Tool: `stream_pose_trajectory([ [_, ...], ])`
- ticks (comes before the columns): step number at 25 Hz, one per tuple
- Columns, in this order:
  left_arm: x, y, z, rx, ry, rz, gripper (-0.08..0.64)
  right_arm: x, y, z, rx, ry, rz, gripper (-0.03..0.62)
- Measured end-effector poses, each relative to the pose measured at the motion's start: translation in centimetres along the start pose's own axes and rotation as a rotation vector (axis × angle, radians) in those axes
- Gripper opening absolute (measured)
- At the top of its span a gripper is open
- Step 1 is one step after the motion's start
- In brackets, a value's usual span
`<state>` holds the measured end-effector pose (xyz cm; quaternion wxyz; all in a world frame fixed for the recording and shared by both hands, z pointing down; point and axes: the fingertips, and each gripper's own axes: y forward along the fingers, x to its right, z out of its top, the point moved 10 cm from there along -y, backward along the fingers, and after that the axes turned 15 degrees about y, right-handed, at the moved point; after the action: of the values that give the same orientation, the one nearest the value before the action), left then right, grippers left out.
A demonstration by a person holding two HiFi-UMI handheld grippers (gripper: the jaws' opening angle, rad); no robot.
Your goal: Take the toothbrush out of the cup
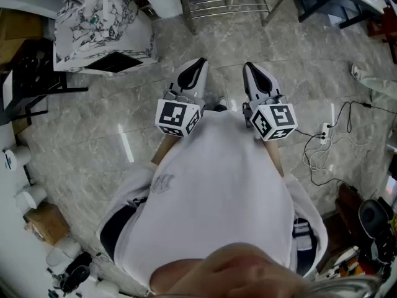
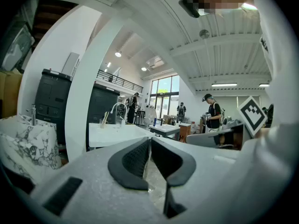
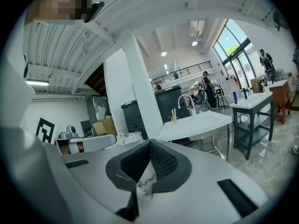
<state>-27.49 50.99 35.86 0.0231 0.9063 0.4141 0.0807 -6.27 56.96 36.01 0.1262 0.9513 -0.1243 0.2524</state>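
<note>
Risks tipping the small clear cup (image 3: 174, 121) holding the pale toothbrush (image 3: 174, 112) on the far white surface (image 3: 205, 120) if met with left tongs (image 2: 149, 142) and right tongs (image 3: 150, 143) pressed together, empty.

A small cup (image 3: 174, 121) is seen far off, set upright on a white washbasin counter (image 3: 201, 122), just beside a curved faucet (image 3: 185, 101). A pale toothbrush (image 3: 174, 113) is stood in it, nearly upright, its upper end raised above the rim. Whether a second brush is held beside it cannot be told. The cup's material cannot be made out at this distance.
</note>
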Motion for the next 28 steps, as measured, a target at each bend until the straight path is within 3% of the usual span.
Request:
stream_pose_trajectory([
  [16, 0.7, 0.5, 0.6, 0.003, 0.004, 0.031, 0.031, 0.7, -0.6, 0.7, -0.014, -0.029, 0.033, 0.015],
  [28, 2.5, -0.4, -0.1, -0.018, -0.003, 0.056, 0.031, 1.7, -1.8, -0.5, -0.029, 0.025, 0.079, 0.015],
])
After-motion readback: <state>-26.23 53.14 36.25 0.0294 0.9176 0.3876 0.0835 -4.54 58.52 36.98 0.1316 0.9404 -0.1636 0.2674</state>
